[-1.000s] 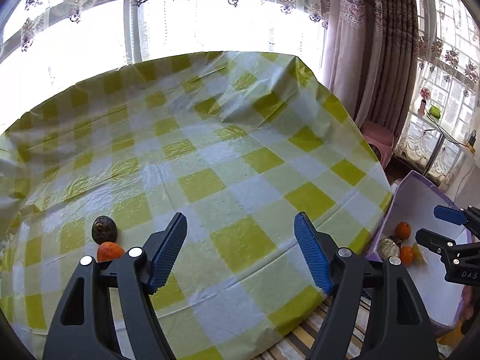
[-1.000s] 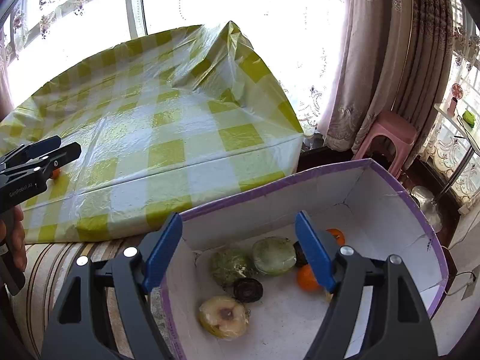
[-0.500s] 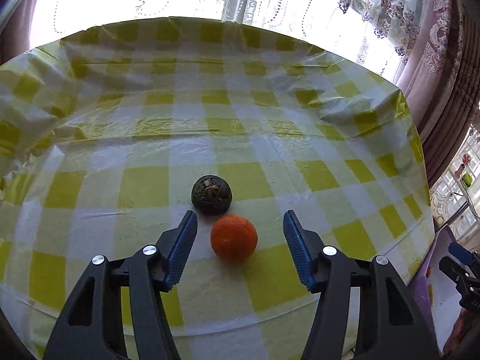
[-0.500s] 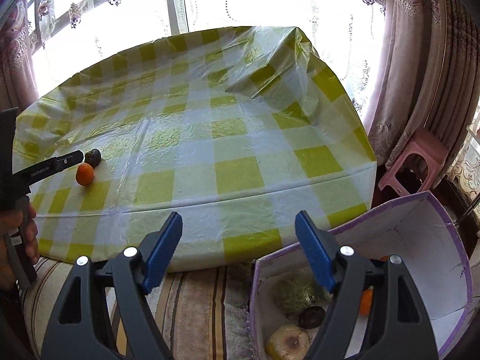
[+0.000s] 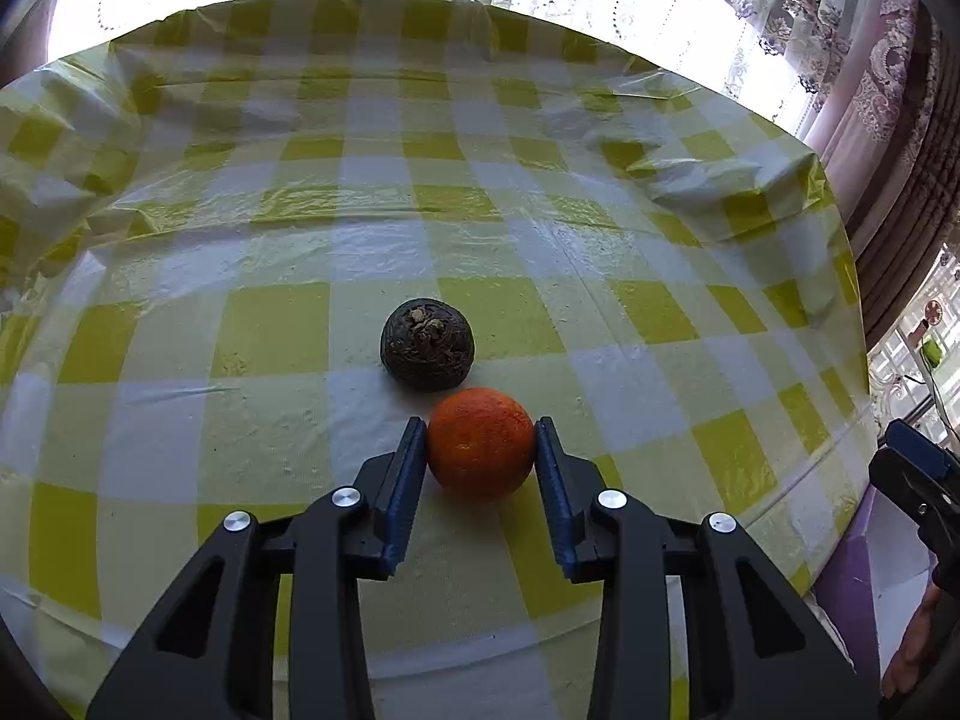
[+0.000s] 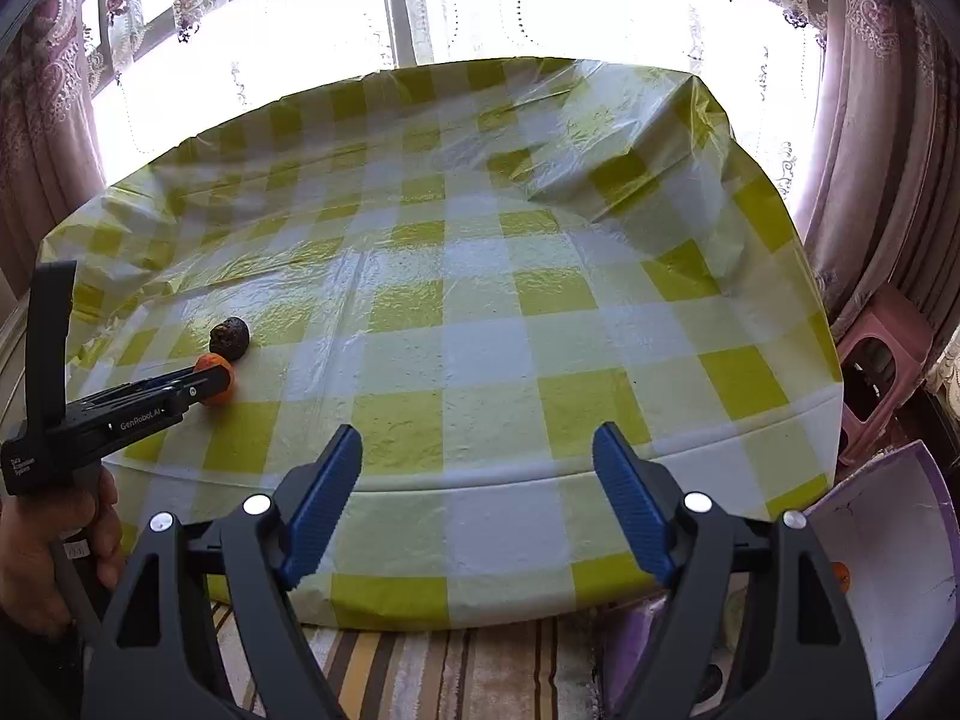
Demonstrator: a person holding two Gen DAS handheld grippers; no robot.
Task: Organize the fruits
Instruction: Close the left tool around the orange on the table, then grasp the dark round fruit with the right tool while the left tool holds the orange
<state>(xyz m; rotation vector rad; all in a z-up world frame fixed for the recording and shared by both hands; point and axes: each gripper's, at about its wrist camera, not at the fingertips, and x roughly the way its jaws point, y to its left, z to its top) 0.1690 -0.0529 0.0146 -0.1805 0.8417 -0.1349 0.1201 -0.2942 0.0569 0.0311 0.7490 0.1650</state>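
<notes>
An orange (image 5: 480, 441) sits on the yellow-checked tablecloth (image 5: 300, 330), with a dark round fruit (image 5: 427, 343) just behind it. My left gripper (image 5: 480, 450) is shut on the orange, its blue pads pressed to both sides. In the right wrist view the orange (image 6: 217, 385) and dark fruit (image 6: 229, 338) lie at the table's left, with the left gripper (image 6: 204, 387) on the orange. My right gripper (image 6: 477, 492) is open and empty above the table's near edge. A white box with a purple rim (image 6: 900, 570) stands at the lower right, an orange (image 6: 842, 577) inside it.
A pink stool (image 6: 882, 372) stands right of the table by the curtains. A striped cover (image 6: 420, 672) lies below the table's front edge. The tablecloth is bunched up at the far right corner (image 6: 630, 138).
My left gripper has moved in and closed on the orange. My right gripper has swung up from the box toward the table.
</notes>
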